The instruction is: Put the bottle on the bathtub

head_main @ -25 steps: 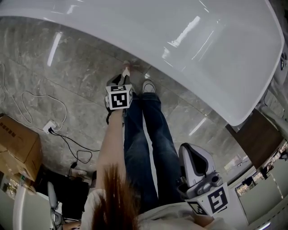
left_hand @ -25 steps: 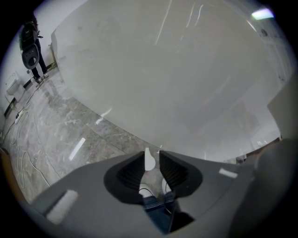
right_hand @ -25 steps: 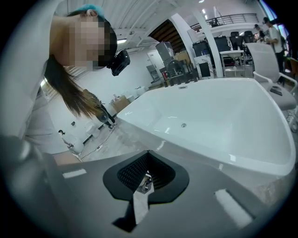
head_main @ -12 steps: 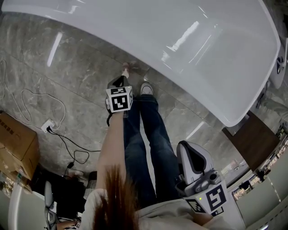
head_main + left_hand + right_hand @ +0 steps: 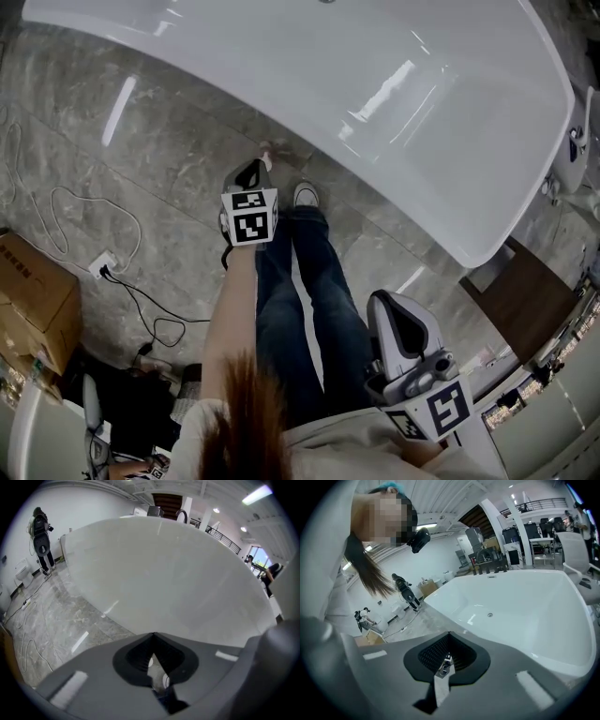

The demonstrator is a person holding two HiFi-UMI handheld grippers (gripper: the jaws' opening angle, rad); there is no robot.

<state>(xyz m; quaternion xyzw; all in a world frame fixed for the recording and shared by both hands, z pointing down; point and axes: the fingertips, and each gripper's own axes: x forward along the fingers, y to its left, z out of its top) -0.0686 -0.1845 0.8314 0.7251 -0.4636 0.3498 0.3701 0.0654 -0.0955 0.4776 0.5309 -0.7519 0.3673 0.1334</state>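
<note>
No bottle shows in any view. The white bathtub (image 5: 375,84) runs across the top of the head view, and its smooth outer wall (image 5: 178,573) fills the left gripper view. My left gripper (image 5: 253,169) hangs low in front of the tub, just short of its wall, with its jaws closed tip to tip and nothing between them (image 5: 152,635). My right gripper (image 5: 396,302) is held close to my body at the lower right, also shut and empty (image 5: 449,634). It looks over the rim into the tub's basin (image 5: 520,611).
My legs in jeans (image 5: 305,281) and a white shoe (image 5: 307,195) stand on the grey marble floor by the tub. At the left are a cardboard box (image 5: 33,300) and a power strip with cables (image 5: 103,265). A brown cabinet (image 5: 520,300) is at the right.
The head view has tilted, so more of the tub's inside shows. Both grippers keep nearly the same places and stay shut.
</note>
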